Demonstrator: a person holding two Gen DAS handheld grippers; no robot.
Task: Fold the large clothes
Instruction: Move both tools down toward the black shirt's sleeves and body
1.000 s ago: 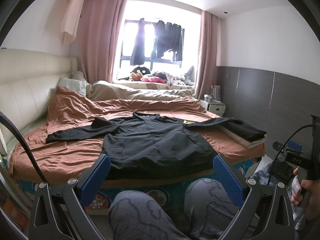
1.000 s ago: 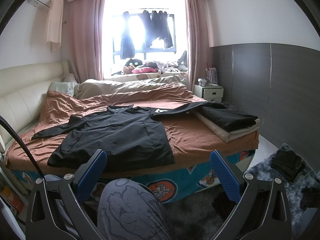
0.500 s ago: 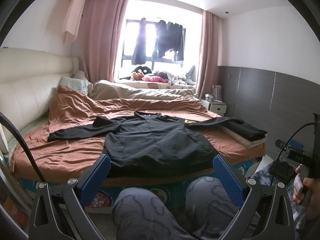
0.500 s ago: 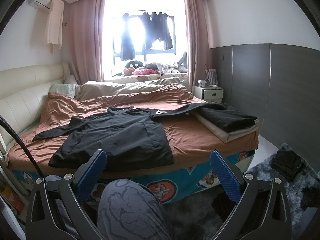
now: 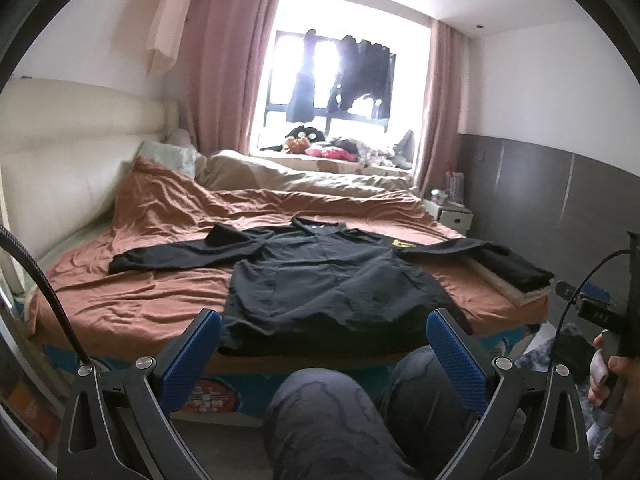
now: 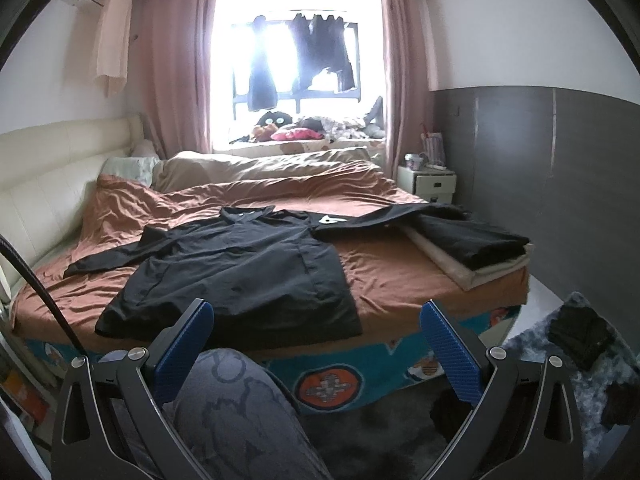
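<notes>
A large black long-sleeved jacket point(image 5: 328, 284) lies spread flat on the brown bed sheet point(image 5: 140, 292), sleeves out to both sides; it also shows in the right wrist view point(image 6: 240, 268). Its right sleeve rests on a folded pile. My left gripper point(image 5: 324, 340) is open and empty, held short of the bed's near edge, above the person's knees. My right gripper point(image 6: 316, 336) is open and empty, also short of the bed edge. The right gripper's handle point(image 5: 612, 320) shows at the right in the left wrist view.
A stack of folded dark and beige clothes point(image 6: 480, 248) sits on the bed's right corner. The person's knees point(image 5: 328, 408) are below the grippers. A cream headboard point(image 5: 60, 184) is on the left, a nightstand point(image 6: 426, 184) at the back right, a dark garment point(image 6: 580, 332) on the grey rug.
Both views have shifted slightly closer and a little lower toward the bed. The jacket has not moved and both grippers stay open.
</notes>
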